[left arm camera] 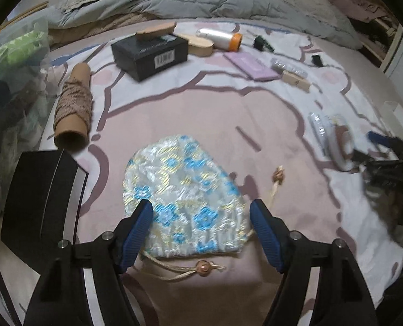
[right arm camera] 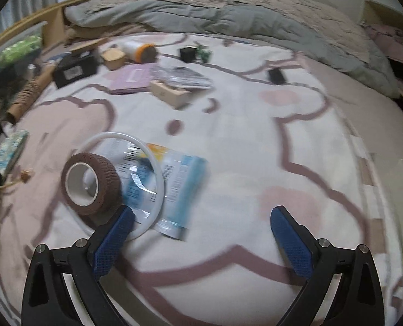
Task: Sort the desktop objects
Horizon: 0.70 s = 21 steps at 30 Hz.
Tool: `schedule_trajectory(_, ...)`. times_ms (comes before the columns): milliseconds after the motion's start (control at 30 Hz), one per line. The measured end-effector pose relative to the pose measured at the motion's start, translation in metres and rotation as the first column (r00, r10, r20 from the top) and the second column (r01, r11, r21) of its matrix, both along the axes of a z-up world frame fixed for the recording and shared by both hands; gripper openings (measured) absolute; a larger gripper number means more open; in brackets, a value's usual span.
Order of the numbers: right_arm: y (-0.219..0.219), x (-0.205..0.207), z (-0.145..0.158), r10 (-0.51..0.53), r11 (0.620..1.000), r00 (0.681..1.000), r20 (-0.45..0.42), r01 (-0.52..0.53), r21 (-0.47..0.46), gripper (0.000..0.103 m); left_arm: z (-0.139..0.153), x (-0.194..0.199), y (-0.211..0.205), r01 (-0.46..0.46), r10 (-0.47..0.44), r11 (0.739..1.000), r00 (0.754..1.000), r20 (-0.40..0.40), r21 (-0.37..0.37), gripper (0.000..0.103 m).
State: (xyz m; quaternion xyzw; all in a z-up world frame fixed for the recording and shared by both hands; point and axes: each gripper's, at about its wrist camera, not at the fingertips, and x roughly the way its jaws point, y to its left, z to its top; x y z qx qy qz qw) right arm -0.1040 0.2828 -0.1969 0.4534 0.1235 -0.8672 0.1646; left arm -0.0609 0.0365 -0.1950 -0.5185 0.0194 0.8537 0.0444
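Left gripper hung spread-fingered astride the brocade pouch, pickup apparently pending, needing descent and squeeze; right gripper gaped, holding nothing.

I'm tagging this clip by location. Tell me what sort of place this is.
Most likely a bedroom: the objects lie on a bed's patterned sheet, with a rumpled grey duvet bunched at the far end and a wooden bed frame at its edge.

Blurred packet print unreadable under white ring.
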Motion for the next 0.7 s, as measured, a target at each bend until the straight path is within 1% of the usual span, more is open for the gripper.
schedule_trajectory(100, 0.015, 0.001, 0.004, -0.047, 0.997, 0.999, -0.006, 0.047, 0.058, 0.101, -0.005, 0.0, -0.005, -0.019, 0.019, 1.0, 1.0, 0.013, 0.007, 0.075)
schedule_trajectory(200, 0.024, 0.005, 0.004, -0.066, 0.992, 0.998, -0.001, 0.065, 0.11, 0.101, -0.007, 0.001, -0.007, -0.033, 0.033, 0.999, 0.999, 0.012, 0.001, 0.079)
schedule_trajectory(267, 0.027, 0.009, 0.003, -0.056, 0.993, 0.998, 0.019, 0.054, 0.108, 0.101, -0.008, 0.002, -0.006, -0.031, 0.031, 1.0, 0.999, 0.014, -0.004, 0.079)
schedule_trajectory(333, 0.026, 0.014, 0.002, -0.016, 0.996, 0.998, 0.058, 0.01, 0.092, 0.101, -0.009, 0.002, -0.006, -0.031, 0.031, 0.999, 0.999, 0.016, -0.006, 0.079)
schedule_trajectory(367, 0.022, 0.019, 0.001, 0.032, 0.997, 0.996, 0.085, -0.038, 0.072, 0.101, -0.009, 0.002, -0.006, -0.031, 0.031, 0.999, 0.999, 0.017, -0.007, 0.079)
schedule_trajectory(500, 0.007, 0.039, 0.001, 0.173, 0.984, 0.976, 0.132, -0.176, 0.014, 0.101, -0.01, 0.002, -0.005, -0.032, 0.032, 0.999, 0.999, 0.02, -0.007, 0.079)
schedule_trajectory(567, 0.0, 0.047, 0.001, 0.233, 0.972, 0.962, 0.142, -0.232, -0.021, 0.101, -0.01, 0.002, -0.005, -0.033, 0.033, 0.999, 0.999, 0.023, -0.005, 0.079)
schedule_trajectory(700, -0.008, 0.057, 0.0, 0.305, 0.952, 0.939, 0.159, -0.3, -0.057, 0.101, -0.011, 0.002, -0.005, -0.028, 0.029, 1.0, 0.999, 0.024, -0.008, 0.079)
